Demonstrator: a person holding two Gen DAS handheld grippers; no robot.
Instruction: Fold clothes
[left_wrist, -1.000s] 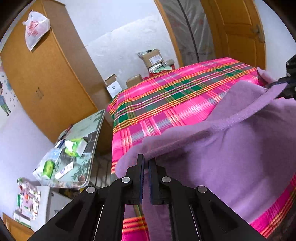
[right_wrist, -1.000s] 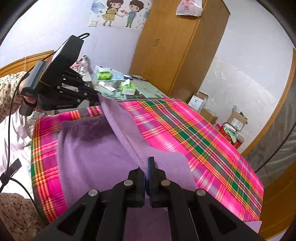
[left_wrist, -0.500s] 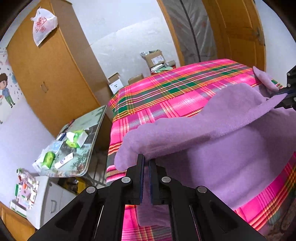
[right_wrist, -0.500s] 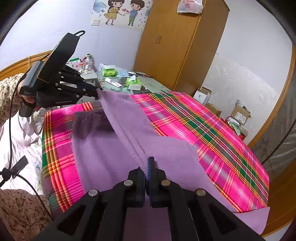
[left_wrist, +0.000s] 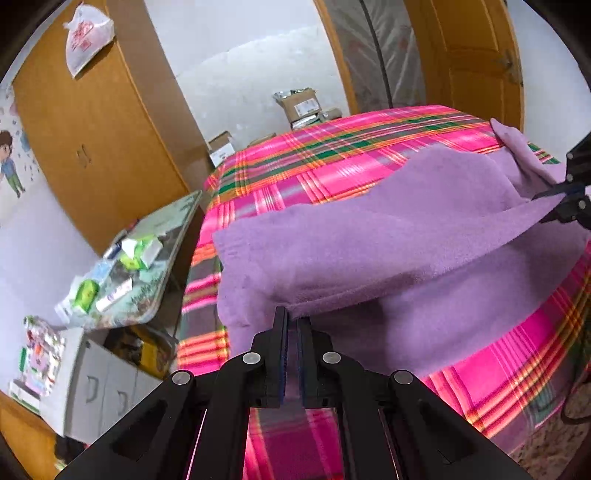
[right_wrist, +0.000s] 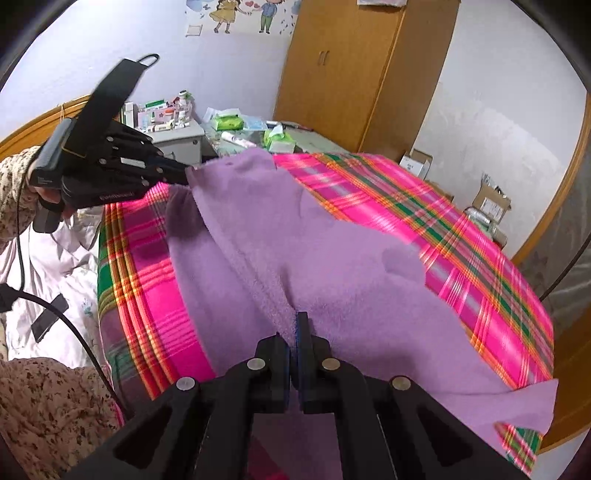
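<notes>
My left claw is clamped on the near edge of the purple fleece garment, its two fingers pinched together with the cloth caught between the tips. My right claw is closed the same way on the same raised edge further along, and in its view I see the left claw at the far end of that edge, which runs taut between the two like a ridge.

Compared with a second ago, the lifted flap has swung over. It stood up steeply then, and I looked at it almost edge-on; now it leans away from me and drapes across the lower layer of the garment, its upper face broad and nearly flat in the left wrist view. More of the pink plaid bedspread shows on the near side of the garment than before, so both claws have risen and carried the edge towards the far side.

I take this to mean the fold is well past its halfway point: the flap is over the body of the garment and what remains is to lower it and let go. The garment lies on the bed, on the near part of the bedspread, with one loose corner trailing towards the bed's right edge.

Beyond the bed, the cluttered worktop stands to the left, in front of the wooden wardrobe, with cardboard boxes by the far wall.
</notes>
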